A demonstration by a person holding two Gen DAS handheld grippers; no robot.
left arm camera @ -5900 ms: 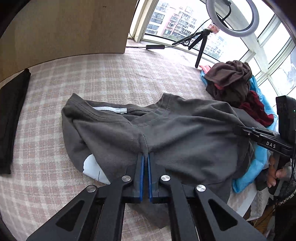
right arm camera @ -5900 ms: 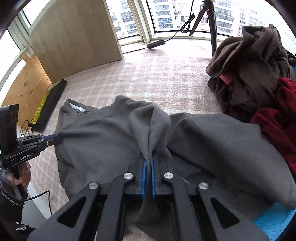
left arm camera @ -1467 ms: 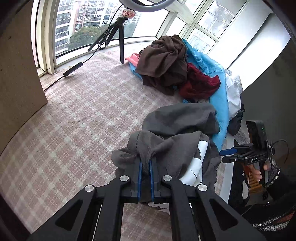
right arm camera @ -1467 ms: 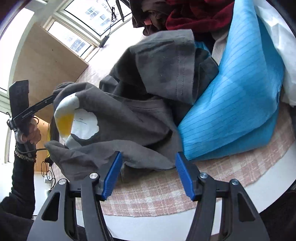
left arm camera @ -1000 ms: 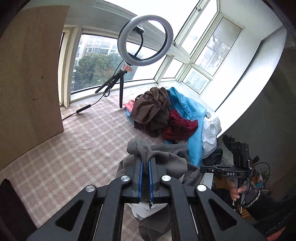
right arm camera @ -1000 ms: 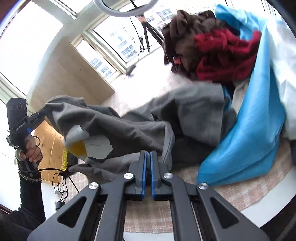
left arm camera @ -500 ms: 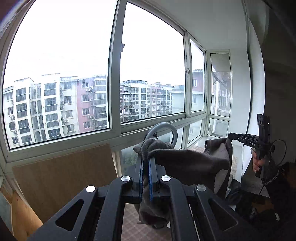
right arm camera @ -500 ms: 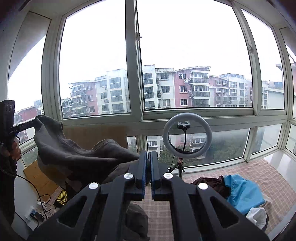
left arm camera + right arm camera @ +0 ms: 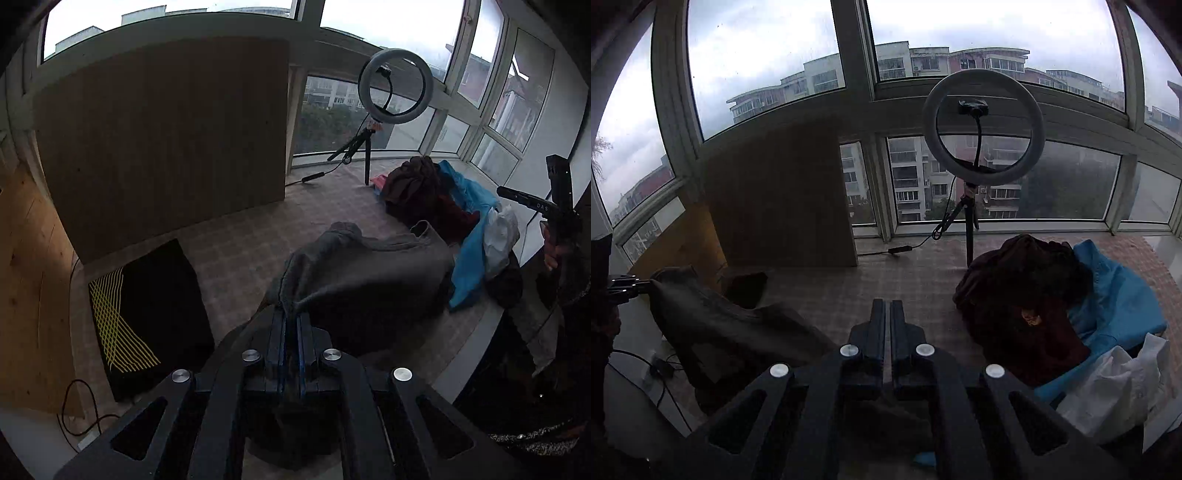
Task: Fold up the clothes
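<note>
The left tool is clenched on a bunched edge of the grey sweatshirt, which hangs and drapes across the checked tabletop toward the right. The right tool has its fingers pressed together; grey cloth lies under it, but whether it grips any I cannot tell. The sweatshirt looks thick, soft and limp, a matte knit that sags between holds, so it probably wants gripping at seams or corners and spreading flat. A black folded garment with yellow lines lies at the left; a heap of brown, red and blue clothes sits far right.
</note>
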